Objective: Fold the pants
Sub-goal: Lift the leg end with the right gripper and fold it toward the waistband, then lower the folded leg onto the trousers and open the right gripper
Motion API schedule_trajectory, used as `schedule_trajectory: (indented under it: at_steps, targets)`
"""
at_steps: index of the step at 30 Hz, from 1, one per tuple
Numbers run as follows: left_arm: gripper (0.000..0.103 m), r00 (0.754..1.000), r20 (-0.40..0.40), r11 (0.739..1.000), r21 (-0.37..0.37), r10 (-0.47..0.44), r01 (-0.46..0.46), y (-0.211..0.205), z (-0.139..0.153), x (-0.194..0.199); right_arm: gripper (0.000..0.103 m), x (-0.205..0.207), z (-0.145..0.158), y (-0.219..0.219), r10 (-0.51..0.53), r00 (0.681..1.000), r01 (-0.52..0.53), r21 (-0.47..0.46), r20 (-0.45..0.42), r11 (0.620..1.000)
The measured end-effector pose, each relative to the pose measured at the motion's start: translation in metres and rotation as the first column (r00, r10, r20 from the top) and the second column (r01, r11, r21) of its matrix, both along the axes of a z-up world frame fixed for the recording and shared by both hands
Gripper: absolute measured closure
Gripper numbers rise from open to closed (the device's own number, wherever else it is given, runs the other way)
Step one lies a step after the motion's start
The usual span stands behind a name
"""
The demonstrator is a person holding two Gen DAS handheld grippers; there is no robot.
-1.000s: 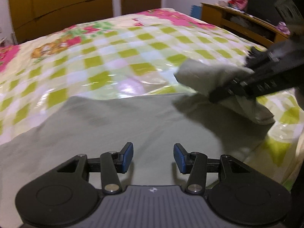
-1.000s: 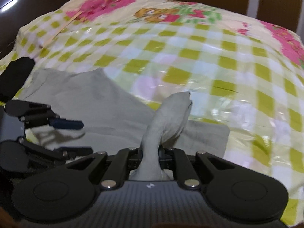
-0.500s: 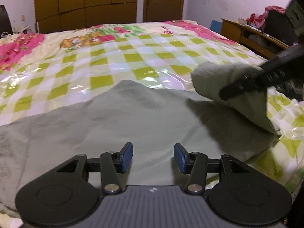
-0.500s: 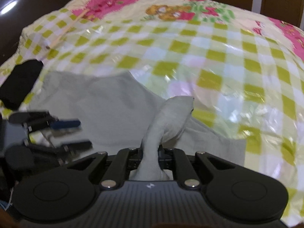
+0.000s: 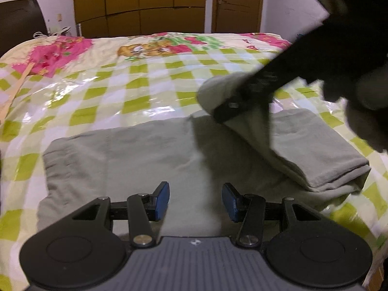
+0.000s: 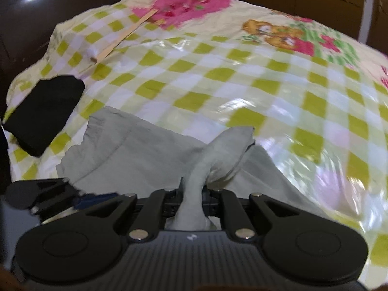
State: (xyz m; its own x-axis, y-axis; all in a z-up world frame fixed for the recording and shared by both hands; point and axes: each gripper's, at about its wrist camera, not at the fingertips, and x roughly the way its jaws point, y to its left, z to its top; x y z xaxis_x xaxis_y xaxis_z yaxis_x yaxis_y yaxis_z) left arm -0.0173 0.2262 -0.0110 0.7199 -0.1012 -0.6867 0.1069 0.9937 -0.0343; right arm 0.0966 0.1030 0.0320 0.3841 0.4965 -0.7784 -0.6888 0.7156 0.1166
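Right gripper [image 6: 194, 195] is pinching a raised fold of the grey pants [image 5: 135, 155], which are lying on the checkered bed cover [image 5: 145, 82]; left gripper [image 5: 195, 200] is hovering half-open, empty, above them. Behind the bed, wooden wardrobes [image 5: 139, 2] are standing.

Pants [image 5: 150, 155] end further over, w/ right tool [image 6: 194, 191].
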Motion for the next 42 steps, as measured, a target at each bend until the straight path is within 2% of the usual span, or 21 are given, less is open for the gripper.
schedule_trajectory:
  at_steps: [9,16,21,26,31,34,36,42]
  targets:
    - [0.042,0.998,-0.015,0.998,-0.018,0.065,-0.066,0.022,-0.005,-0.022,0.094,-0.013,-0.013,0.076,0.039,0.999,-0.039,0.004,-0.018,0.999]
    - [0.042,0.995,-0.012,0.995,-0.035,0.097,-0.097,0.033,-0.008,-0.031,0.093,-0.021,-0.03,0.096,0.051,0.997,-0.052,-0.023,-0.056,0.998]
    - [0.042,0.995,-0.006,0.994,-0.05,0.102,-0.102,0.037,-0.009,-0.032,0.093,-0.023,-0.031,0.104,0.043,0.997,-0.045,-0.025,-0.065,0.999]
    - [0.042,0.994,-0.008,0.992,-0.074,0.105,-0.106,0.036,-0.013,-0.034,0.093,-0.022,-0.019,0.108,0.016,0.997,-0.015,0.012,-0.069,1.0]
    - [0.042,0.994,-0.005,0.989,-0.1,0.106,-0.106,0.037,-0.016,-0.036,0.093,-0.028,-0.014,0.124,0.033,0.997,-0.031,0.031,-0.071,0.999]
    - [0.042,0.994,-0.002,0.988,-0.113,0.109,-0.109,0.038,-0.016,-0.039,0.082,-0.031,-0.018,0.136,0.037,0.994,-0.034,0.036,-0.099,0.999]
    - [0.042,0.994,0.001,0.987,-0.115,0.111,-0.11,0.038,-0.015,-0.042,0.077,-0.032,-0.021,0.137,0.037,0.992,-0.027,0.086,-0.12,0.996]
    - [0.041,0.992,0.005,0.986,-0.114,0.123,-0.121,0.042,-0.014,-0.047,0.075,-0.034,-0.019,0.131,0.064,0.976,-0.027,0.179,-0.206,0.983]
